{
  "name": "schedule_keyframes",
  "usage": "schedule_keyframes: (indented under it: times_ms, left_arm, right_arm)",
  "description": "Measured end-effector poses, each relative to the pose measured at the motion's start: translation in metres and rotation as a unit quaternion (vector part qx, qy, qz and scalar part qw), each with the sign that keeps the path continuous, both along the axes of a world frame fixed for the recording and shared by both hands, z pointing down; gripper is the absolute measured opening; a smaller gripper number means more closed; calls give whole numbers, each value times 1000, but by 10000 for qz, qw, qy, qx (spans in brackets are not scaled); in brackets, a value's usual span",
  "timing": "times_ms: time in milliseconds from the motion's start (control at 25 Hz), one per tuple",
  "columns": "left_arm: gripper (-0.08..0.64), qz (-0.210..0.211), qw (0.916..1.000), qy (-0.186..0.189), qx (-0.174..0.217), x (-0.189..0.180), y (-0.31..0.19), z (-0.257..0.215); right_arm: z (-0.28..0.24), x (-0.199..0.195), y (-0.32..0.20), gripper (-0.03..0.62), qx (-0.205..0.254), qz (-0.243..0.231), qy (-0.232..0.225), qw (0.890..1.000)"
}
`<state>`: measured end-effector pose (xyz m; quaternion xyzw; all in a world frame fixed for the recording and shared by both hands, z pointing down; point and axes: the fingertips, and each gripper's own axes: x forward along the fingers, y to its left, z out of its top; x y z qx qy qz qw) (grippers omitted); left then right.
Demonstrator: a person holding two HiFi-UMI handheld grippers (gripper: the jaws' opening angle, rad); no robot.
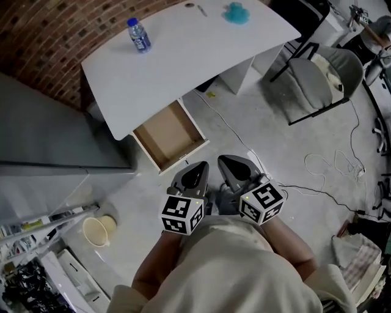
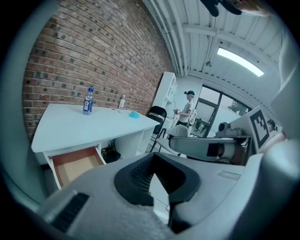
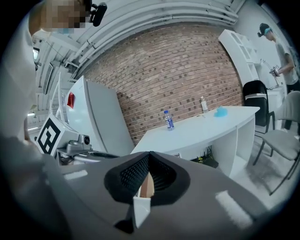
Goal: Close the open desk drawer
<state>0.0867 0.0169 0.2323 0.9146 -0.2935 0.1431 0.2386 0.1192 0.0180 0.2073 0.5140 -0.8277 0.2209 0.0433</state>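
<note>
An open drawer (image 1: 169, 136) with a bare brown wooden bottom sticks out from under the white desk (image 1: 183, 55); its white front faces me. In the left gripper view the drawer (image 2: 75, 161) shows at lower left, under the desk (image 2: 84, 126). Both grippers hang side by side in front of my body, short of the drawer's front. The left gripper (image 1: 197, 170) is shut with nothing in it. The right gripper (image 1: 235, 165) is shut and empty too. In the right gripper view only a brown sliver of the drawer shows between the jaws.
A water bottle (image 1: 138, 35) and a blue object (image 1: 235, 13) lie on the desk top. A grey chair (image 1: 321, 76) stands at right, cables (image 1: 330, 165) trail over the floor. A grey cabinet (image 1: 49, 134) is at left, with a bowl (image 1: 96, 230) and clutter below.
</note>
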Motion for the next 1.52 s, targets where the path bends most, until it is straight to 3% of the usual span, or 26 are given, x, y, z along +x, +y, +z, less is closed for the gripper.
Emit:
schedule_keyframes:
  times_ms: [440, 1000, 1520]
  left_arm:
    - [5, -1097, 9939, -41, -68, -16, -4, 20]
    - [5, -2331, 9720, -172, -227, -38, -12, 68]
    - [5, -2656, 9624, -420, -390, -55, -3, 147]
  right_arm:
    - [29, -8, -7, 5, -309, -941, -139, 9950]
    - [81, -18, -24, 5, -653, -1704, -202, 9830]
    - [160, -27, -24, 5, -957, -1752, -177, 9797]
